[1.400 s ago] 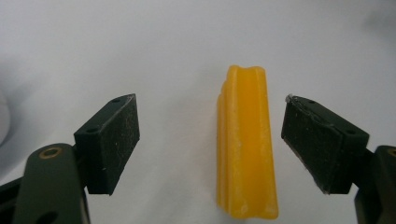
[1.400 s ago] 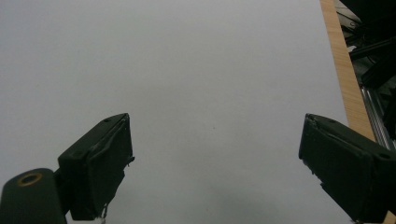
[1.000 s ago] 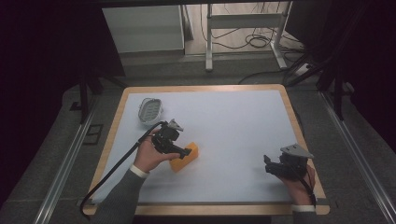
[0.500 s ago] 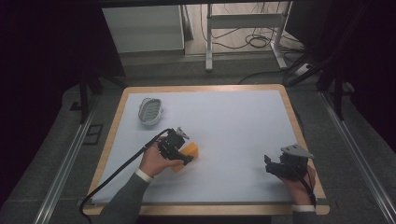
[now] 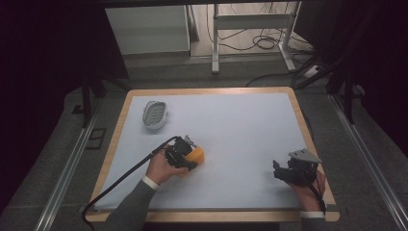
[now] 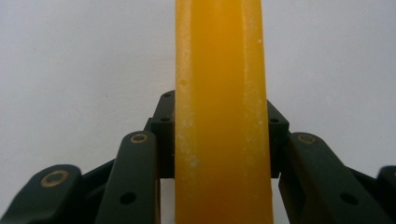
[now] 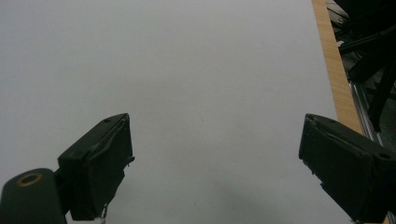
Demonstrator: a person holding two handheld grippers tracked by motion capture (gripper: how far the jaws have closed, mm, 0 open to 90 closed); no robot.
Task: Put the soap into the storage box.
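At the lower left of the high view, the left gripper (image 5: 190,156) sits over an orange block (image 5: 195,156) on the white table (image 5: 240,130). A second ago its jaws stood wide above the block; they have just been closing and are now clamped on it. The left gripper view bears this out: the block (image 6: 222,112) runs straight up the middle of the frame with a black jaw pressed against each of its long sides. The hand has also come down slightly onto the block since then. I judge the grasp to be made, so the block looks ready to be lifted; a likely destination is the small grey dish (image 5: 156,114), which lies well apart toward the upper left of the table.

At the lower right, the right gripper (image 5: 288,172) rests near the table's wooden edge, where it was a second ago. Its jaws stand wide apart with nothing between them, only bare table (image 7: 210,93) ahead.
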